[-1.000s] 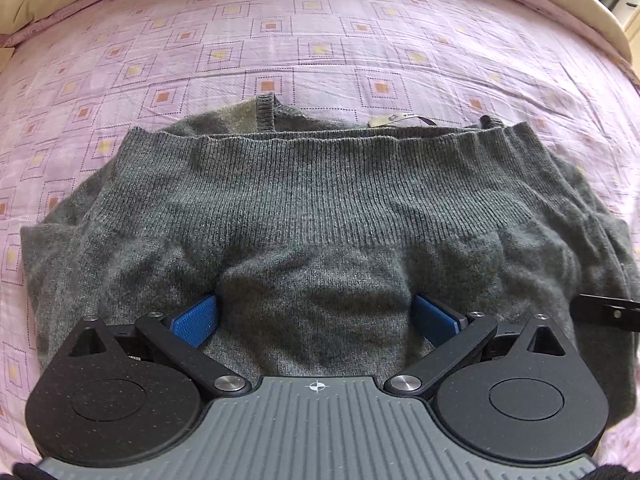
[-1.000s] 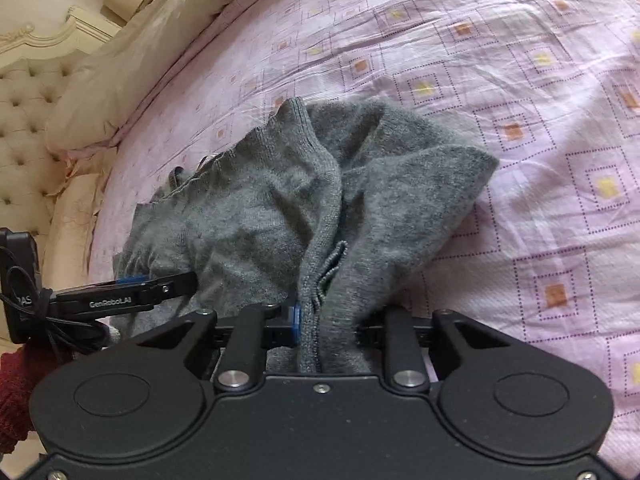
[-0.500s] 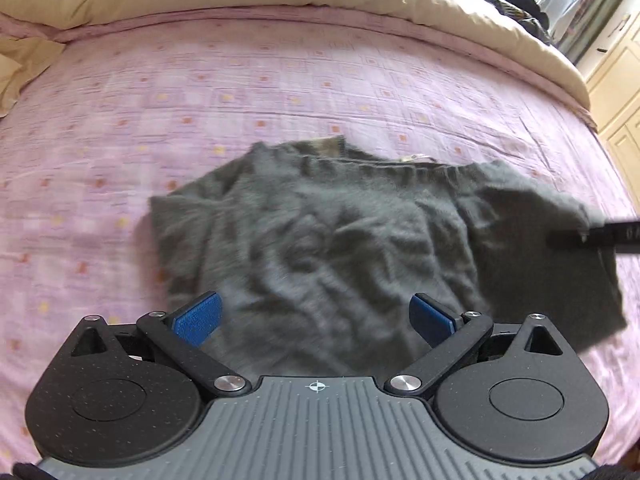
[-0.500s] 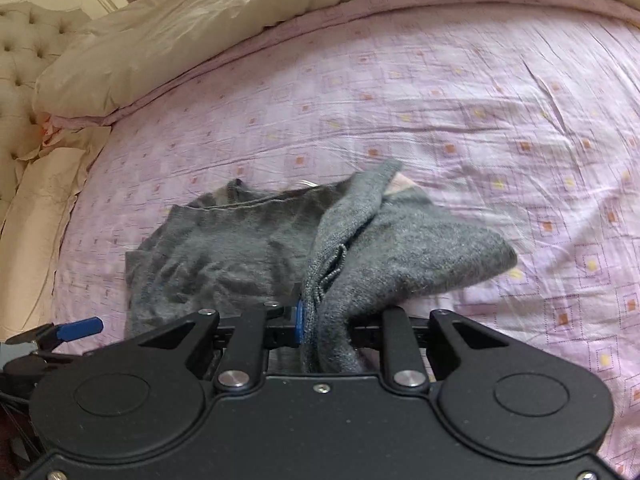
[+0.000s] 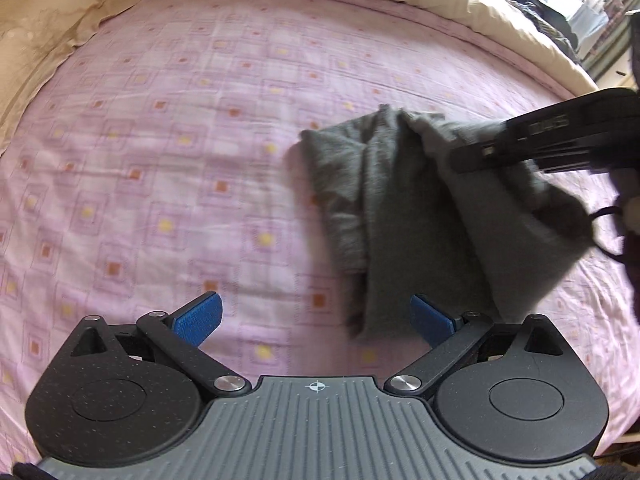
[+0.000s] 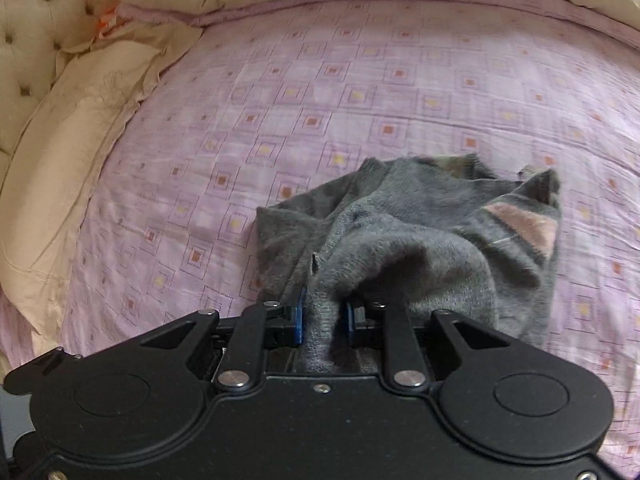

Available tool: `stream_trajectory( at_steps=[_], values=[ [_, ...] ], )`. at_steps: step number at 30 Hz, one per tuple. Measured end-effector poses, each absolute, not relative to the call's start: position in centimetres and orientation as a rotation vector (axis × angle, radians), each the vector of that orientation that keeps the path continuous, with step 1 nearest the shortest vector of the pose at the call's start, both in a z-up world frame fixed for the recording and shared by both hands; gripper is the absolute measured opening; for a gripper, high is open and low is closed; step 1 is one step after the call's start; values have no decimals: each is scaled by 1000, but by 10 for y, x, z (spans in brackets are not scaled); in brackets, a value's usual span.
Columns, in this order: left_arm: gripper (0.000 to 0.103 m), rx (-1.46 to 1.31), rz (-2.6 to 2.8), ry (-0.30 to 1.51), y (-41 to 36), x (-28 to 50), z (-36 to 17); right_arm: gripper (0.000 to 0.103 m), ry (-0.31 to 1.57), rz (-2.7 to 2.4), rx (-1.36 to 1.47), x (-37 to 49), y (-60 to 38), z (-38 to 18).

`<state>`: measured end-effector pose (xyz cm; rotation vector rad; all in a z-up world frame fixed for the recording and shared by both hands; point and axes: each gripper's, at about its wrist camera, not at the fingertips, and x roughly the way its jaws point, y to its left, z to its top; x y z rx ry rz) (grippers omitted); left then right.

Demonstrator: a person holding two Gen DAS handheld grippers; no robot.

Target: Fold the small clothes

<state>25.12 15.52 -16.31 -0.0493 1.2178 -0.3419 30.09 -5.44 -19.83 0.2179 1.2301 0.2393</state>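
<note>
Right claw [image 6: 323,316], jaws just easing wider, is still pinching a bunched fold of the grey sweater [image 6: 420,248], now dragged sideways across the pink bed [image 6: 320,100]; left claw [image 5: 316,320] is hanging wide and empty, having drawn off the sweater.

Pale lettering on the black right gripper [image 5: 548,140] at far right in the left wrist view, too blurred to read.
</note>
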Motion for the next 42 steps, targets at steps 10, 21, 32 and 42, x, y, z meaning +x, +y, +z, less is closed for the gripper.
stream_trajectory(
  at_steps=[10,21,32,42],
  values=[
    [101,-73,-357,1226,174,255,-162,58,976,333,341,262,-79,-151],
    [101,17,-571,1134,94,282,-137,58,987,59,334,197,-165,-158],
    [101,167,-603,1114,14,308,-180,58,1044,38,357,178,-176,-191],
    [101,57,-272,1176,80,398,-197,58,1004,88,326,187,-164,-181]
  ],
)
